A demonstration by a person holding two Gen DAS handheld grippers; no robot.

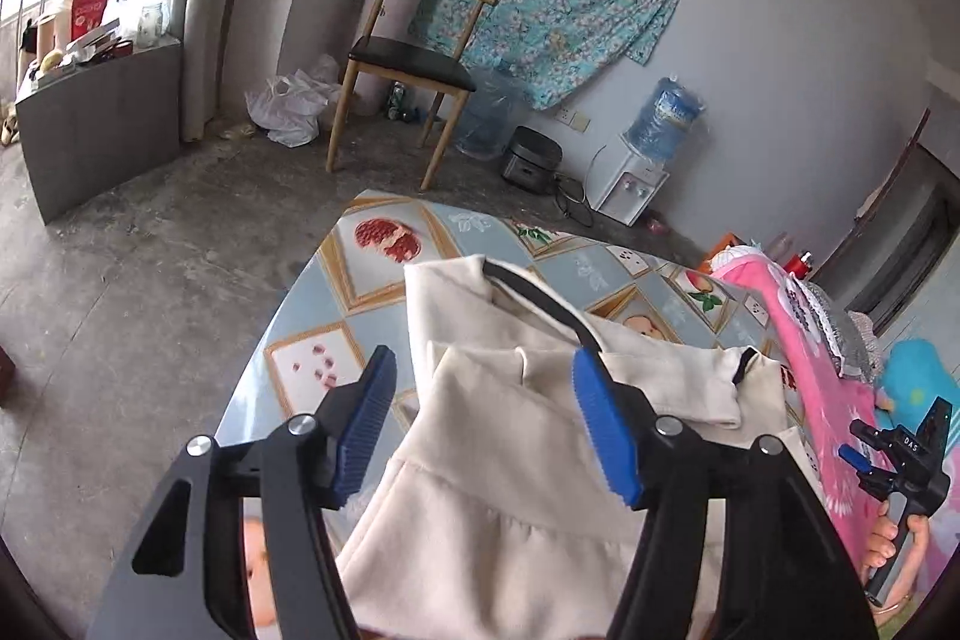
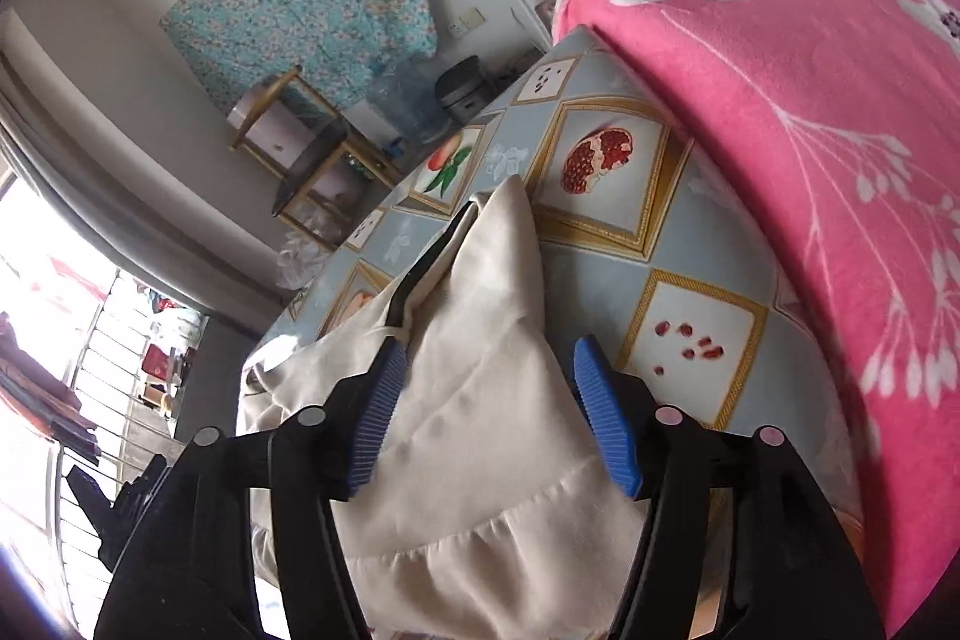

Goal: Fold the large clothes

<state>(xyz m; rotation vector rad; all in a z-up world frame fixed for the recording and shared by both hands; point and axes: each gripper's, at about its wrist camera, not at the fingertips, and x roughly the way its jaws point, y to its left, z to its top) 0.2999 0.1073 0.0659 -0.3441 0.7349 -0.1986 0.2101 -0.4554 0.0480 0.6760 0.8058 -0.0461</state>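
Cream garment [image 2: 480, 400] between parted jaws

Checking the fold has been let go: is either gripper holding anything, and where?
Nothing held. The left gripper and right gripper stand open over the cream garment, pads not pressing it.

"DAS" on the right hand-held gripper [image 1: 864, 451]

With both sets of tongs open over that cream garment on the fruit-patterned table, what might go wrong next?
1. The cream fabric garment lies bunched between the left tongs and the right tongs; a pinch here may catch several layers and spoil the fold.
2. Its black trim strap could snag on a fingertip.
3. The pink flowered blanket lies close beside the fruit-patterned tablecloth and could get caught up.
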